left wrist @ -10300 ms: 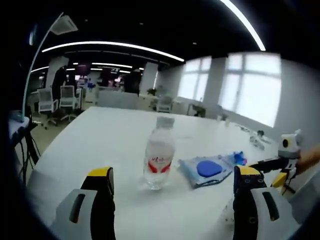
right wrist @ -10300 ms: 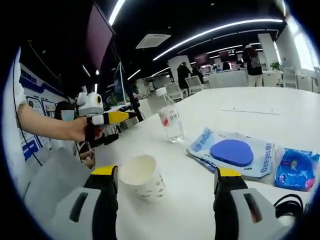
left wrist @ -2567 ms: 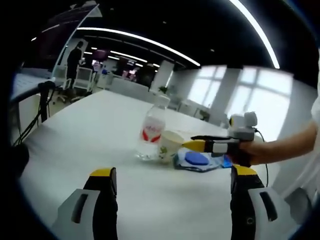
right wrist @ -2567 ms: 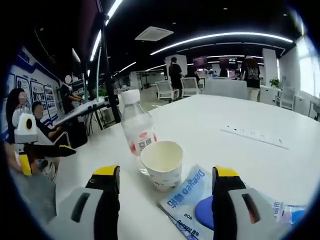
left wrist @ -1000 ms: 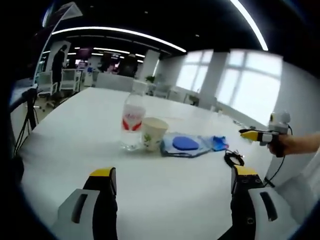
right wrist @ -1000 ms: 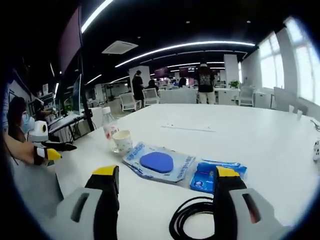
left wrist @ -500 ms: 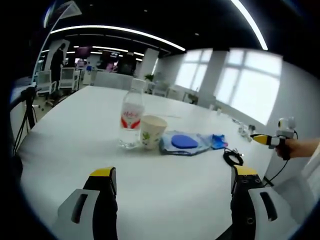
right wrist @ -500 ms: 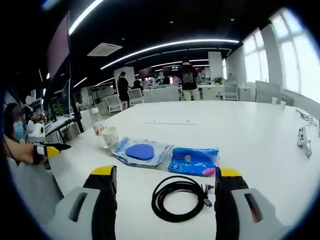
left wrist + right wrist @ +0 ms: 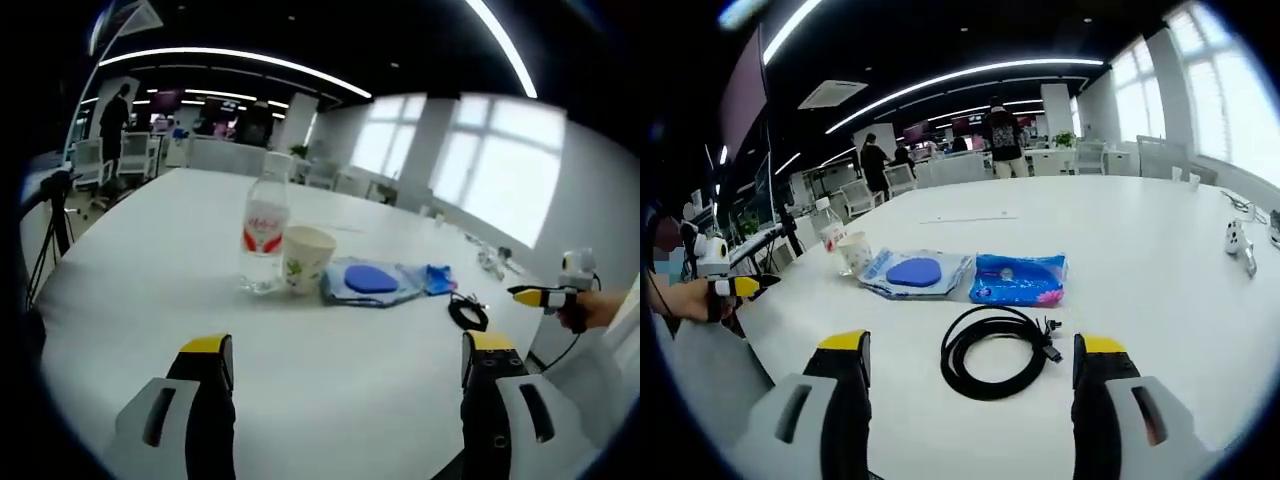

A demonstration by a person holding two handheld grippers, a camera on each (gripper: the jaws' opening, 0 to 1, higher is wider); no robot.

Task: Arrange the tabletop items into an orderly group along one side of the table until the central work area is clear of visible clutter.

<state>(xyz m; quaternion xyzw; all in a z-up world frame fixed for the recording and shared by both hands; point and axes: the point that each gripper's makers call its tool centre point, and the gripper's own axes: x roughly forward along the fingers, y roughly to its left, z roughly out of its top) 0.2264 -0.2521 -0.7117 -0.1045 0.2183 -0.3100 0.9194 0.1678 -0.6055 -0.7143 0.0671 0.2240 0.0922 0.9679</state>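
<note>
A clear water bottle with a red label stands on the white table, a paper cup touching its right side. Right of the cup lie a pale packet with a blue disc, a blue packet and a coiled black cable. My left gripper is open, well short of them. My right gripper is open just short of the cable, with the blue packet, disc packet, cup and bottle beyond. The other gripper's yellow tip shows at right.
A small white gadget lies at the table's far right. Office chairs and people are beyond the far edge. A hand holds the left gripper at the left table edge. Bare tabletop spreads right of the items.
The right gripper view has pulled back and swung, so the cable now lies centred between its jaws. The bottle, cup, packets and cable have not moved. Both grippers stay open.
</note>
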